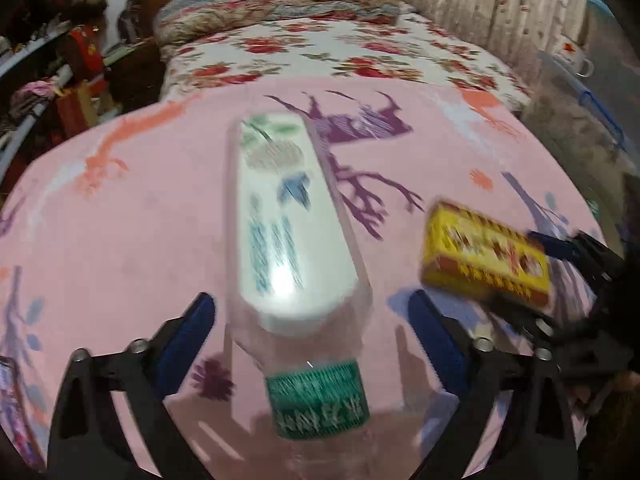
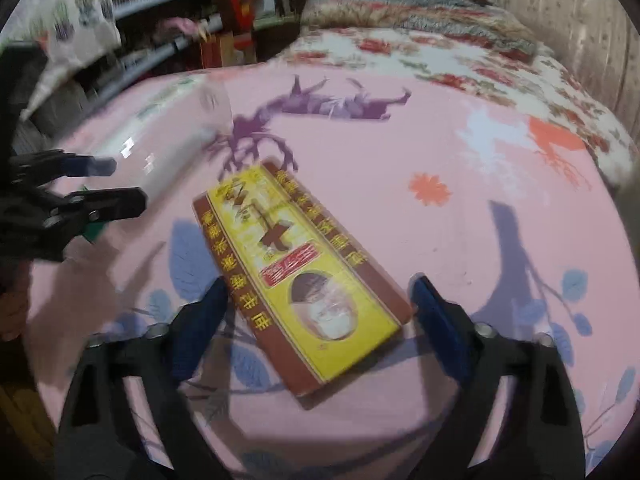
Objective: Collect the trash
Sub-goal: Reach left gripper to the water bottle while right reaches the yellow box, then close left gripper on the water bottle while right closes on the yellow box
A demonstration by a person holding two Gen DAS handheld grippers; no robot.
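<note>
A clear plastic bottle (image 1: 292,216) with a white label and a green cap lies on the pink bedsheet (image 1: 120,240), cap toward me. My left gripper (image 1: 312,340) is open, and the bottle's neck lies between its blue pads without touching them. To the right lies a flat yellow and brown box (image 1: 486,256) with the right gripper (image 1: 520,272) around it. In the right wrist view the box (image 2: 296,272) lies flat on the sheet between the pads of my open right gripper (image 2: 320,328). The left gripper (image 2: 120,184) straddles the bottle (image 2: 168,136) at the left.
A floral quilt (image 1: 320,52) and a folded blanket (image 1: 272,4) lie at the bed's far end. Cluttered metal shelves (image 1: 48,80) stand along the left. On the right are a curtain (image 1: 500,0) and a white mug (image 1: 572,60). A hand (image 2: 12,312) shows at the left edge.
</note>
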